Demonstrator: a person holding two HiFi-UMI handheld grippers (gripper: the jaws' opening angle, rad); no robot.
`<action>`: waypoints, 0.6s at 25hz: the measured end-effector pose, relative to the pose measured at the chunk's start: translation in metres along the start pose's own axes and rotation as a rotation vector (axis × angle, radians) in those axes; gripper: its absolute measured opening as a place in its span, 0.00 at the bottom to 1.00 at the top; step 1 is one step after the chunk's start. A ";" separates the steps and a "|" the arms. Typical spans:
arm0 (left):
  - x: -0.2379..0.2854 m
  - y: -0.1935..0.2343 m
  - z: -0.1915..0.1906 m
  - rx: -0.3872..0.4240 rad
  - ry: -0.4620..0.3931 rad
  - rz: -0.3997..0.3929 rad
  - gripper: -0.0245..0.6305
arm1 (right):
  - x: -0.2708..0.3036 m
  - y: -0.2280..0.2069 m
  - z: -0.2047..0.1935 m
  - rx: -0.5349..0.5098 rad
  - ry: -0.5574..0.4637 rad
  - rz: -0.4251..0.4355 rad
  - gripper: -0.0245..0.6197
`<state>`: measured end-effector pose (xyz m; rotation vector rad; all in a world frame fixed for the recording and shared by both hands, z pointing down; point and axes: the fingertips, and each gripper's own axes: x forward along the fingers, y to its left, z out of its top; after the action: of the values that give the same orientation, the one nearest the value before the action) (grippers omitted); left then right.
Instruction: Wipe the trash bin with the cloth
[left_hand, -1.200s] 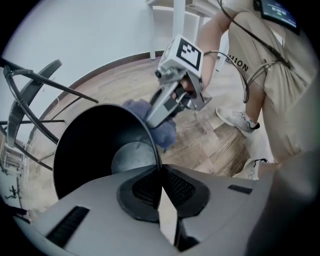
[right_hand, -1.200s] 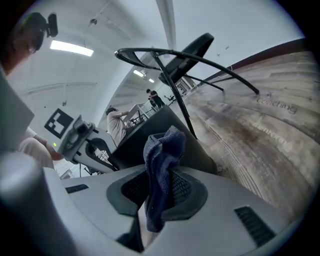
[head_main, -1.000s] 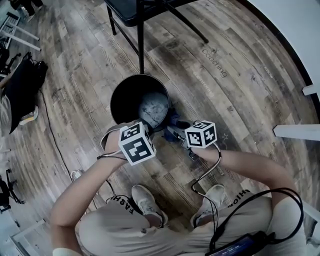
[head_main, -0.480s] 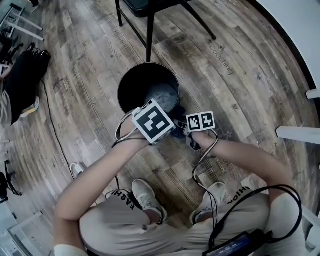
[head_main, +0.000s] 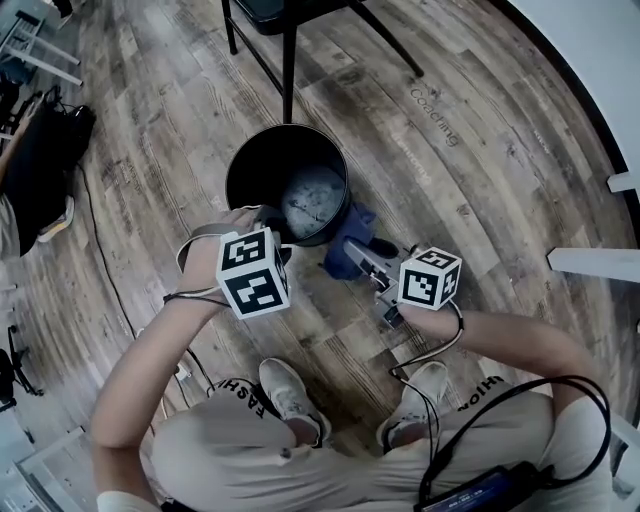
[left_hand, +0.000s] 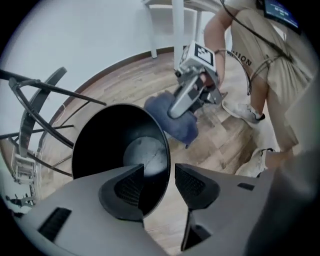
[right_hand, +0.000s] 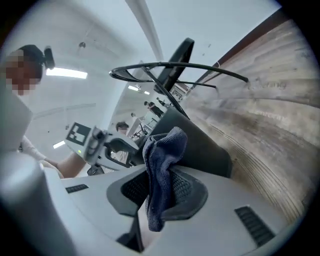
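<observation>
Inventory, placed from the trash bin.

1. Trash bin: black, round, upright on the plank floor. Its mouth faces my head view, and a pale scuffed bottom shows inside.
2. Cloth: dark blue and bunched, just beside the bin's outer wall, on its right in my head view. I cannot tell whether it touches the wall.
3. Right tool: clamped on the cloth. One fold stands up past the pads and a tail hangs below them. It sits near the bin on the cloth's side.
4. Left tool: points down over the bin's near rim. Its jaws have just been opening and stand wide apart. The rim shows in the gap, with neither pad pressing on it.
5. Chair: dark legs on the floor beyond the bin's far side.
6. The person's shoes: on the floor, on the bin's near side.
</observation>
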<state>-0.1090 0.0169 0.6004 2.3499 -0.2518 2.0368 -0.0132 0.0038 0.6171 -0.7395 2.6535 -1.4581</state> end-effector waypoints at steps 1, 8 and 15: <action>0.004 -0.001 -0.005 0.017 0.010 -0.003 0.32 | 0.000 0.013 0.007 -0.019 -0.017 0.023 0.14; 0.020 -0.010 0.004 -0.003 0.011 0.011 0.10 | 0.018 0.034 0.028 0.029 -0.049 0.005 0.14; 0.021 -0.013 0.024 -0.199 -0.038 -0.135 0.06 | 0.031 -0.008 0.013 0.141 -0.005 -0.062 0.14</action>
<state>-0.0807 0.0244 0.6182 2.2238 -0.2748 1.8180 -0.0343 -0.0224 0.6225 -0.8182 2.5123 -1.6358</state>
